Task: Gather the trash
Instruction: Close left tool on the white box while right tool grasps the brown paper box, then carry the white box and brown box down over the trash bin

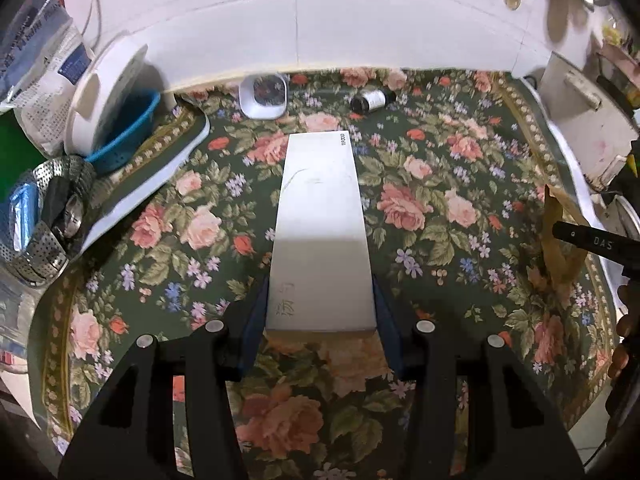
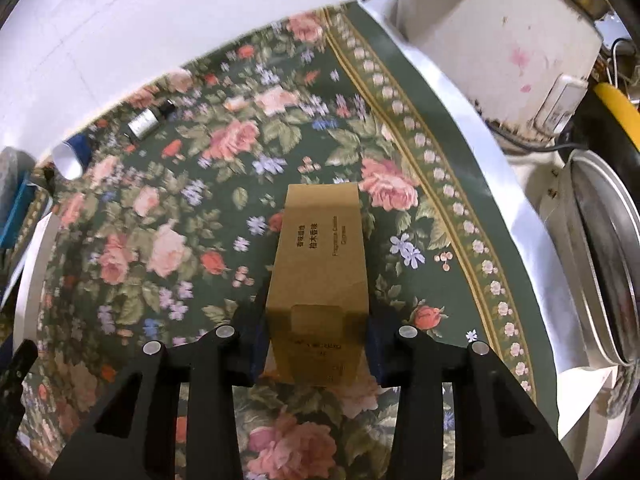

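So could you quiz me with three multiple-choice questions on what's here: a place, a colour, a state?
1. Where does the small bottle lie?
A. by the wall
B. inside the blue basket
C. on the white box

2. What colour is the box in the right gripper?
A. red
B. brown
C. black

3. What is the left gripper doing?
A. hanging empty
B. gripping a white box
C. pressing a spoon

Key: 1 A, it lies on the floral cloth near the wall; 2 B, the brown box sits between the fingers; 3 B, the pads clamp its sides.
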`<state>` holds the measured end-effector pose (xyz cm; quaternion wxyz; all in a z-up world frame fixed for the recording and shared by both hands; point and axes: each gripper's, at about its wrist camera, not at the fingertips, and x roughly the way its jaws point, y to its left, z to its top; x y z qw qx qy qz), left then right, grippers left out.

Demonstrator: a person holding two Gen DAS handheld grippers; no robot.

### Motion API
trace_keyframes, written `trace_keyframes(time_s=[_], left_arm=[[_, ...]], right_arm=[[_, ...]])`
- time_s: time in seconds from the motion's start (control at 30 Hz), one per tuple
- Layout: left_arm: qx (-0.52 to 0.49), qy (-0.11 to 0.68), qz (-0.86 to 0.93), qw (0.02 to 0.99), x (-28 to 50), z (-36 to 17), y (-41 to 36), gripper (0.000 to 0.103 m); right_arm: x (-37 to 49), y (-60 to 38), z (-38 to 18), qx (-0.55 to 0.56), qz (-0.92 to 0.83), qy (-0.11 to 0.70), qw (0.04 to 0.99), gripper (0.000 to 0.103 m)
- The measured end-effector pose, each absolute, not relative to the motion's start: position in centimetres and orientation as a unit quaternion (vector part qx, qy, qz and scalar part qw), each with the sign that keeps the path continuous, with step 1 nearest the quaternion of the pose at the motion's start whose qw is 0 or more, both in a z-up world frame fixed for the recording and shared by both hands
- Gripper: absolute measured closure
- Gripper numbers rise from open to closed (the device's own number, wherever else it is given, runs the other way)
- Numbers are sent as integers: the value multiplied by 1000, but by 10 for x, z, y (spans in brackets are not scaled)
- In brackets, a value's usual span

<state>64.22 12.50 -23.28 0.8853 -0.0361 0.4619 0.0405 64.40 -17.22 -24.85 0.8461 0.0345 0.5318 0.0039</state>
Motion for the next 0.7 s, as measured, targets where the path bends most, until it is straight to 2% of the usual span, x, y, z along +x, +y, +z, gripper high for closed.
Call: trace_keyframes(time_s=[0.43, 0.7], left_arm=[[-5, 405, -22, 914, 587, -172, 136, 53], [-16, 389, -22, 921, 533, -147, 119, 53]], right_arm=[[556, -146, -150, 64, 37, 435, 897, 67], [500, -135, -122, 52, 85, 418, 903, 67]])
